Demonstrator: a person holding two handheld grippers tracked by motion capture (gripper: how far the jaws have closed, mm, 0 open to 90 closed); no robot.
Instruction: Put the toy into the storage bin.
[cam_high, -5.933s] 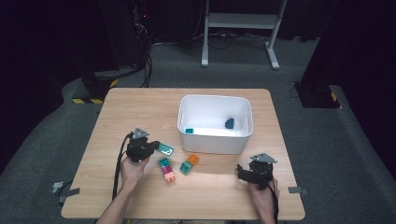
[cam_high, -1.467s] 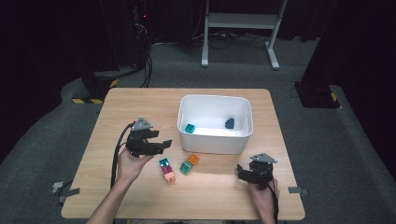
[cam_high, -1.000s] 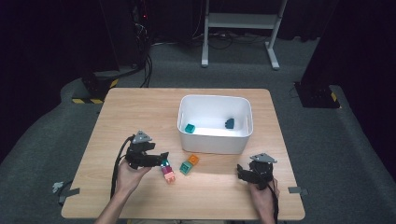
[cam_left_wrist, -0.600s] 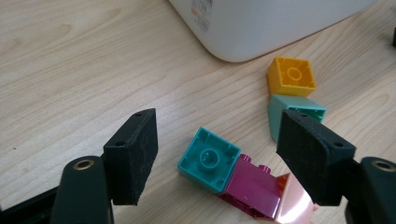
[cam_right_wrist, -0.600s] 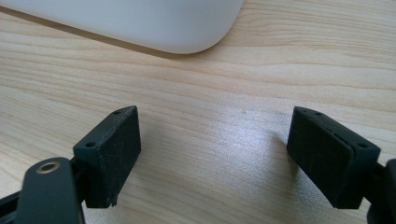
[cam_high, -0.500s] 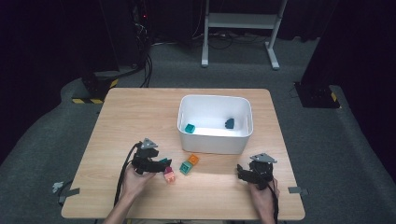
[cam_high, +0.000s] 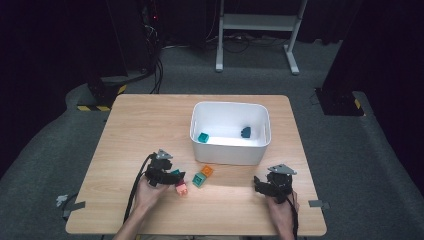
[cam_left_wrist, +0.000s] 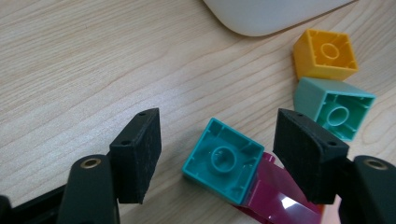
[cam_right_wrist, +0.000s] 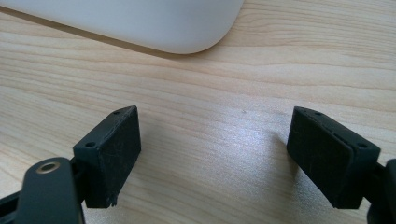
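Observation:
Seen from the left gripper view, a teal brick (cam_left_wrist: 219, 161) lies upside down on the table, leaning on a magenta piece (cam_left_wrist: 275, 196). My left gripper (cam_left_wrist: 220, 128) straddles it, and its jaws have just been closing. The pads (cam_left_wrist: 140, 154) stand apart from the brick's sides. A green brick (cam_left_wrist: 334, 107) and an orange brick (cam_left_wrist: 325, 53) lie just beyond. In the high view the left gripper (cam_high: 173, 177) is low over this cluster, in front of the white bin (cam_high: 230, 150). My right gripper (cam_high: 260, 185) rests open on bare wood (cam_right_wrist: 215, 149).
The bin holds a teal brick (cam_high: 203, 137) and a dark blue piece (cam_high: 245, 132). Its rounded corner (cam_right_wrist: 140, 18) is close ahead of the right gripper. Cables trail from both grippers toward the table's near edge.
The left gripper has moved from beside the bin back toward the person and down onto the loose bricks. The right gripper has stayed put.

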